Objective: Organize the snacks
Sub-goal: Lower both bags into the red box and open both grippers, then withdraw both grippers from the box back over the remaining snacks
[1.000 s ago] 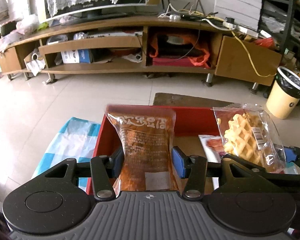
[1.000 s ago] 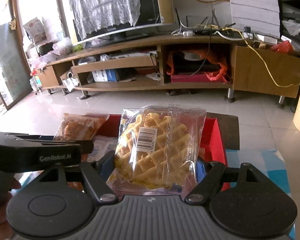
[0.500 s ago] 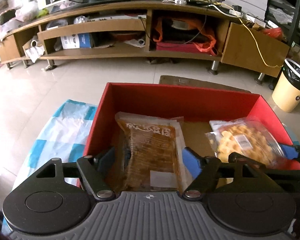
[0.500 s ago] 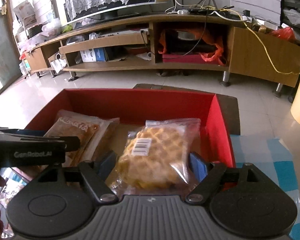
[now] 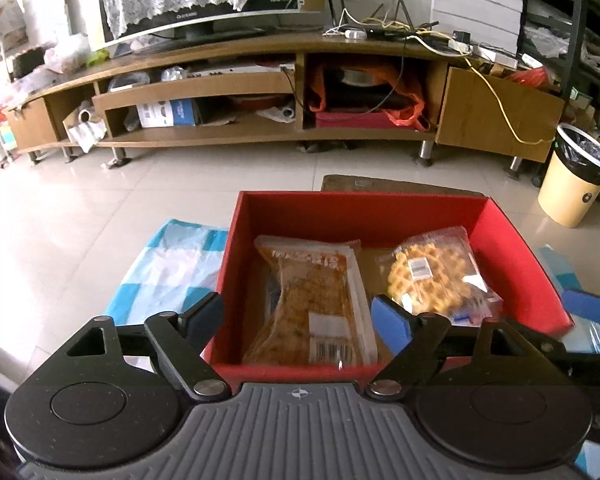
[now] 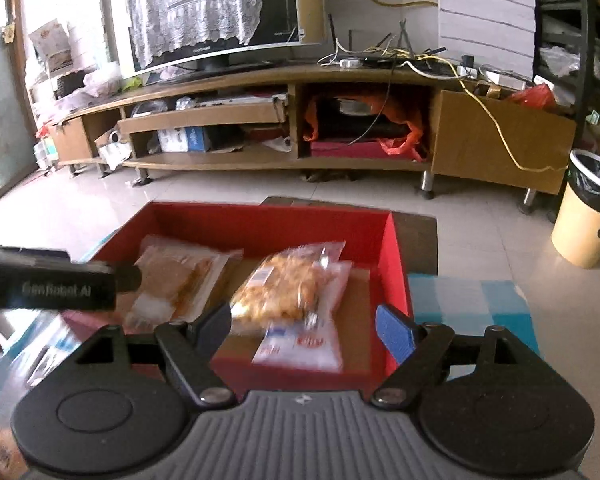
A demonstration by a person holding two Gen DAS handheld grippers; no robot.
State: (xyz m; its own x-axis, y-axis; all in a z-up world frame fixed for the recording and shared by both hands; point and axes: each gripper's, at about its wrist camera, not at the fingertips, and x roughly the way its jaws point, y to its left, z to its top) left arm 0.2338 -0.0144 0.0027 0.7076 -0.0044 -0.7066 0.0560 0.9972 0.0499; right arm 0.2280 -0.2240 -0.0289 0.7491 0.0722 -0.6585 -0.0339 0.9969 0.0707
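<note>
The red box (image 5: 516, 256) sits on a blue-and-white checked cloth (image 5: 168, 268) on the pale tiled floor (image 5: 80, 208), its four walls standing up all round an open top. Beyond its far wall, at twelve o'clock, a dark mat (image 5: 380, 184) pokes out, and past that a wide stretch of bare tile runs to the long wooden TV stand (image 5: 260, 136). A cream bin (image 5: 576, 184) with a black liner stands at about two o'clock, well clear of the box.

The left gripper (image 5: 294, 316) hangs over the near-left corner of the box, its jaws opening; the brown snack packet (image 5: 312, 304) lies between them on the box floor, with a gap on either side, so nothing is gripped. That packet is flat, orange-brown with pale lettering at its far end and a barcode patch near the front wall.

The right gripper (image 6: 304, 326) stands over the near-right part of the box with its fingers spread wide and nothing pinched. The waffle packet (image 6: 284, 292), clear wrap over golden grid-pattern waffles with a white barcode sticker, rests in the right half of the box, lying partly on a white-and-red packet (image 6: 304, 344). The two top packets lie side by side, apart, with cardboard floor showing between them.
</note>
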